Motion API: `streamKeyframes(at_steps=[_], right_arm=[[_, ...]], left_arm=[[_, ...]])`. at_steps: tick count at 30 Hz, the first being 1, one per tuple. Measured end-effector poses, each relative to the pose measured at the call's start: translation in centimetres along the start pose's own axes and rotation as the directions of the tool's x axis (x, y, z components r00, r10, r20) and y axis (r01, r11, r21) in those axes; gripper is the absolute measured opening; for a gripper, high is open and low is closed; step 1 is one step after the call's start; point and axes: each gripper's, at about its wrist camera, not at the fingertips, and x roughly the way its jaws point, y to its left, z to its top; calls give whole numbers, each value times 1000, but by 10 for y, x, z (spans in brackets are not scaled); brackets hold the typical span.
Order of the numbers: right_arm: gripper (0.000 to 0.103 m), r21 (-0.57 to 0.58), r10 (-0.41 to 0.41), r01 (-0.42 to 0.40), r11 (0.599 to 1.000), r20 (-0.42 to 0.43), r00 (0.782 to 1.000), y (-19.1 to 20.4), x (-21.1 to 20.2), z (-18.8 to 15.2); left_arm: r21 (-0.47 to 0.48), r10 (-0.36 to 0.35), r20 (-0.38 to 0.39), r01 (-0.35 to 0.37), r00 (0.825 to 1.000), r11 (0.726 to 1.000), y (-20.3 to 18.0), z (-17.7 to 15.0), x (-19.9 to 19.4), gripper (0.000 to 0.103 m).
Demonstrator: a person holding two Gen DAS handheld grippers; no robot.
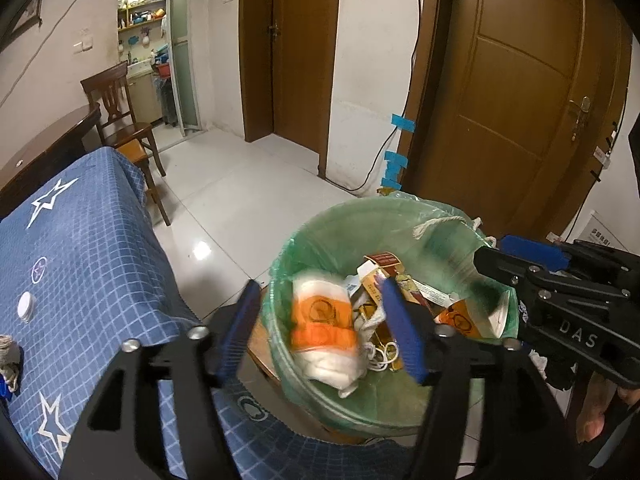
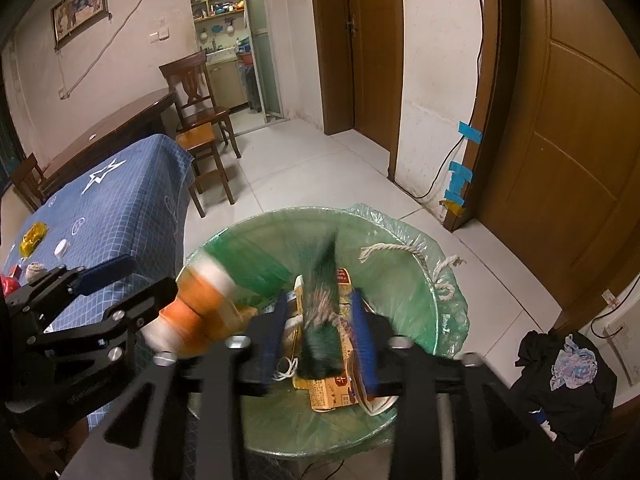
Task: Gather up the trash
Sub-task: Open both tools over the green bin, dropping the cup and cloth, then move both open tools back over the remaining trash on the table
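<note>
A blue star-print tablecloth [image 2: 120, 204] bears a white cap [image 2: 61, 247], yellow wrapper [image 2: 33, 237] and twine ball [image 2: 35, 270].

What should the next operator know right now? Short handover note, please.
Left hand-held gripper: open over the green-lined bin; a white-and-orange wrapper, motion-blurred, is between its fingers, apparently dropping in.
Right hand-held gripper: open over the same bin; a blurred dark green item is between its fingers, apparently released.
Done: cartons and string already lie in the bin.
Left: on the blue tablecloth, a white cap, a yellow wrapper, a ball of twine and a red item at the edge.
</note>
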Motion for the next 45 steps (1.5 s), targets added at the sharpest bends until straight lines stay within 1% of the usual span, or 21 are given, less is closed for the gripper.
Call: streamKeyframes(at_steps=[1,4,8,12,14,17,19,22,24,26,29,30,31,33,36,38,40,41,42,43,45], right_arm=[[51,3,-1,1,1000,7,1000,1,-2,-1],[62,17,11,-11,1000,39,999,4,-11,-6],[67,-2,66,-66,998,95,993,28,-30,-16],[71,-65,169,-162,985,134,976,72,-47,-26],[72,-89,225,-214,973,134,965,95,-51,-31],[73,-123,318,-304,945,117,941,133,-53,-36],[74,-148,366,-349,925,100,925,158,-52,-41],[75,-190,421,-403,895,65,905,197,-48,-45],[76,-213,446,-428,878,46,894,219,-46,-46],[76,-225,471,-454,862,23,882,237,-43,-47],[78,-230,495,-482,846,-3,869,258,-38,-48],[79,-231,498,-486,843,-7,867,263,-37,-48],[79,-232,502,-491,840,-13,865,271,-36,-49],[81,-235,511,-502,833,-23,859,285,-34,-50],[82,-241,518,-511,825,-36,855,291,-24,-46],[82,-247,518,-512,822,-48,854,295,-19,-46],[82,-255,516,-514,819,-62,854,305,-14,-46],[82,-259,515,-514,818,-67,854,309,-12,-46],[82,-263,514,-513,817,-72,855,314,-10,-45],[82,-265,513,-513,816,-75,855,316,-9,-45],[83,-268,514,-516,814,-82,854,322,-6,-44]], left_arm=[[0,3,0,-3,1000,1000,2,-1,-1,72],[4,16,7,-16,1000,1000,12,-5,-9,74],[11,27,3,-27,1000,1000,31,-13,-22,75],[26,37,19,-37,999,999,53,-22,-47,75],[25,51,33,-52,998,998,71,-29,-64,75],[16,88,54,-89,995,996,98,-39,-88,75],[4,117,72,-117,991,993,124,-48,-110,75],[-65,161,92,-155,983,986,173,-58,-145,75],[-125,210,102,-197,972,972,217,-67,-172,75],[-180,273,98,-253,957,951,259,-73,-193,75],[-288,360,51,-332,931,898,337,-85,-218,75],[-316,395,9,-372,918,873,369,-90,-222,75],[-324,404,-24,-389,914,862,387,-94,-223,75],[-345,431,-127,-447,894,825,436,-100,-218,75],[-382,412,-228,-470,882,796,484,-107,-204,75],[-372,401,-267,-477,877,796,496,-108,-192,75],[-339,386,-295,-473,874,813,498,-107,-177,75],[-318,388,-311,-480,867,817,499,-107,-169,75],[-307,393,-333,-493,857,814,502,-108,-161,75],[-309,393,-341,-497,854,811,507,-111,-159,75],[-307,397,-374,-515,838,800,515,-116,-147,75]])
